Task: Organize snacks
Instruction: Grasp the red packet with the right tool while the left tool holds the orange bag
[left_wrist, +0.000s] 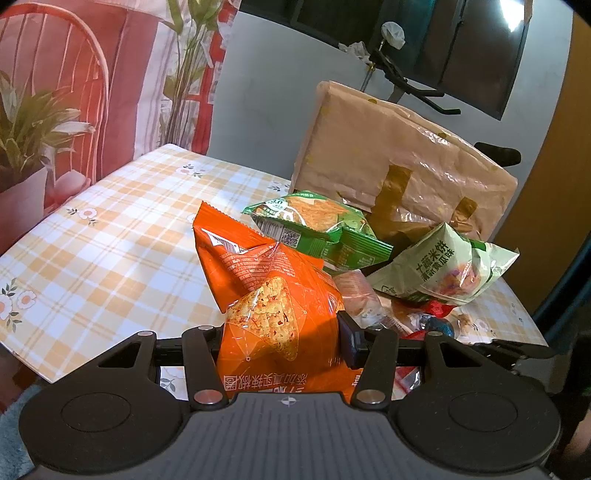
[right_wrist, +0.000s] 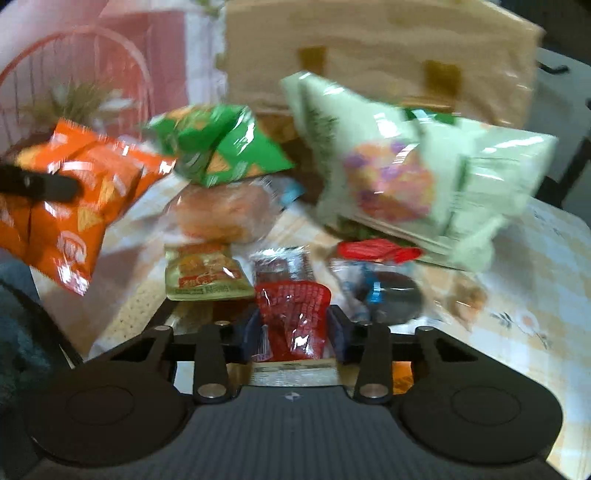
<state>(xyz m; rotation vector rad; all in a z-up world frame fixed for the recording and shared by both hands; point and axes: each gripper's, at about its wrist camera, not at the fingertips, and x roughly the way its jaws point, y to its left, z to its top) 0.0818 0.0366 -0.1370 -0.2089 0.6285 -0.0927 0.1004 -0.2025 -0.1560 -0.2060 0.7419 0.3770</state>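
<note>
My left gripper (left_wrist: 284, 343) is shut on a big orange chip bag (left_wrist: 266, 280), held up over the checked table (left_wrist: 110, 240). In the right wrist view the same orange bag (right_wrist: 85, 206) hangs at the left with a dark finger (right_wrist: 37, 184) across it. My right gripper (right_wrist: 293, 332) is low over the snack pile, and a small red packet (right_wrist: 295, 306) sits between its pads, touching both. A green chip bag (left_wrist: 314, 225) and a pale green rice-cracker bag (left_wrist: 443, 273) lie behind.
A tan tote bag (left_wrist: 406, 155) stands at the back of the table. Around the red packet lie a wrapped bun (right_wrist: 221, 214), a yellow packet (right_wrist: 207, 277), a red wrapper (right_wrist: 376, 251) and a dark round biscuit (right_wrist: 391, 295). The right wrist view is blurred.
</note>
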